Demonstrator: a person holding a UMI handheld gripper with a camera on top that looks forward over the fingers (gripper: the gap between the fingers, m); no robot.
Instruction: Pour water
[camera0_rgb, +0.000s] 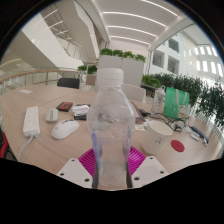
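From the camera riding on the gripper (111, 163), a clear plastic water bottle (109, 125) with a white cap is standing upright between the two fingers, and both pink pads (92, 160) are pressing against its sides, so the gripper is clamped on it. The bottle is filling the middle of the view over a pale wooden table (30, 98). Beyond the fingers, a white computer mouse (65, 129) is lying to one side near a white remote (31, 121), while a white cup (156, 134) is sitting on the other side beside a green bottle (170, 102).
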